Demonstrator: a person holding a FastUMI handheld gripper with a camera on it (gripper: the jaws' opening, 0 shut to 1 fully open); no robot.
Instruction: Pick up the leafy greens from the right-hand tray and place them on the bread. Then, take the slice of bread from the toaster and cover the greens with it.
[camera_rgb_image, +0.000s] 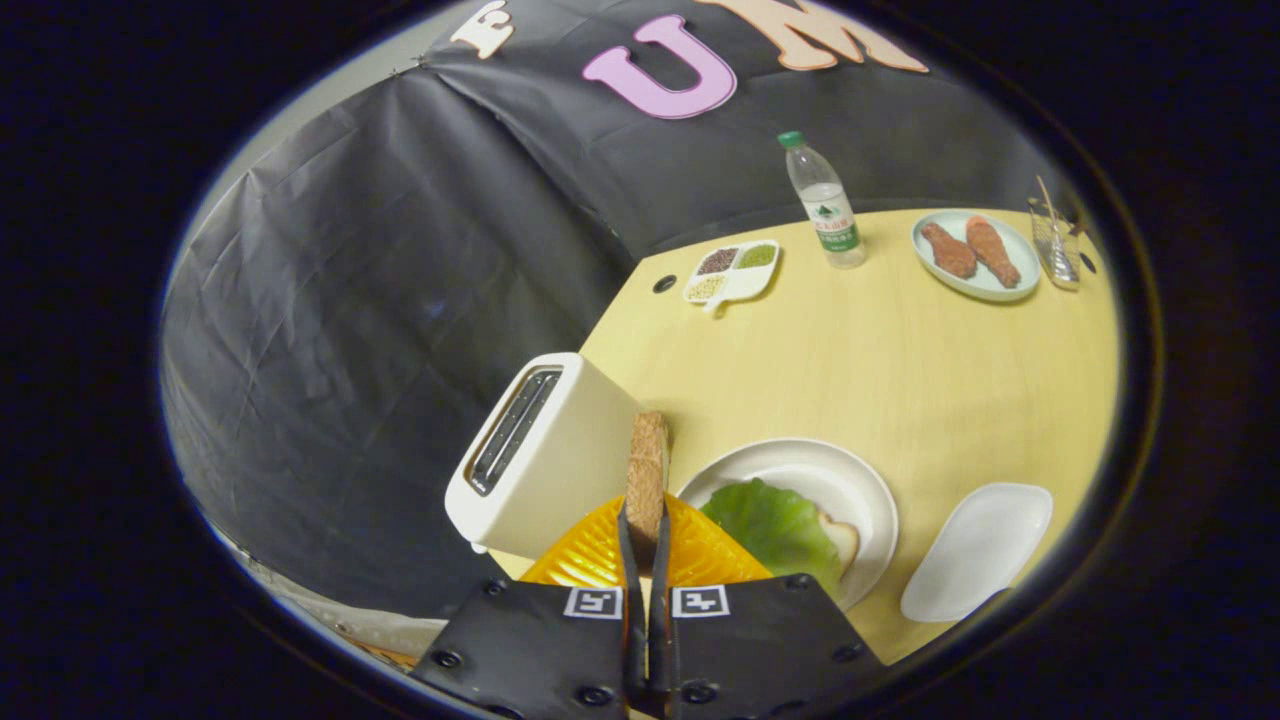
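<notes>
Bread slice stands on edge, clamped between the tongs, both fingers pressing its flat faces, lifted clear of the toaster, which sits just to its left with empty slots. Right of the tongs, the round plate carries the leafy greens lying over the lower bread, whose corner peeks out at the right. An orange ribbed thing lies under the fingers. Further right an emptied white tray rests on the worktop. Judging from this, the slice should travel right, tip flat above the greens, come down squarely over the lower bread, and only then be let go
</notes>
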